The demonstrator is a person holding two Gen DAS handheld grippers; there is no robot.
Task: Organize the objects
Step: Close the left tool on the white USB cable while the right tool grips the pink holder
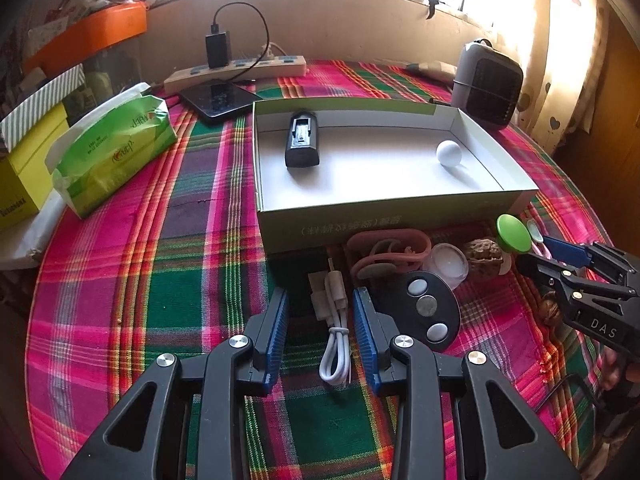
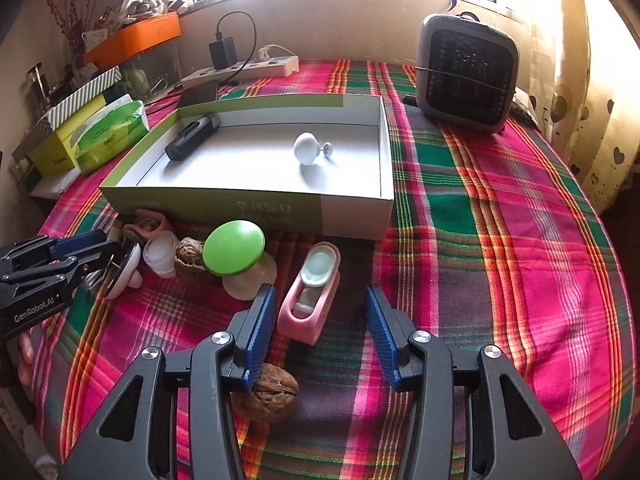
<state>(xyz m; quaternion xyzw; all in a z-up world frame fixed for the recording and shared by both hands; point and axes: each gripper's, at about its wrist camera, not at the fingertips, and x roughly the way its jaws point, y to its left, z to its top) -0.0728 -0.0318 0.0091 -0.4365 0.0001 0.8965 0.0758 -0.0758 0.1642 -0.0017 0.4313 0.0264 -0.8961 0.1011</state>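
Observation:
A shallow white-and-green box (image 1: 392,216) (image 2: 352,216) holds a black device (image 1: 302,140) (image 2: 192,136) and a white knob (image 1: 449,153) (image 2: 307,148). In front of it lie small items. My left gripper (image 1: 320,300) is open around a coiled white cable (image 1: 334,332), beside a black oval remote (image 1: 430,308). My right gripper (image 2: 320,300) is open around a pink case (image 2: 310,300). A green knob (image 2: 234,247) (image 1: 513,233), a walnut (image 2: 191,256) (image 1: 482,254), a small clear tub (image 1: 448,264) (image 2: 160,252) and a pink strap (image 1: 386,250) lie close by.
Another walnut (image 2: 268,394) lies under my right gripper's left finger. A green tissue pack (image 1: 112,152), yellow box (image 1: 24,176), power strip (image 1: 236,70), phone (image 1: 218,98) and small grey heater (image 2: 466,72) stand around the box on the plaid cloth.

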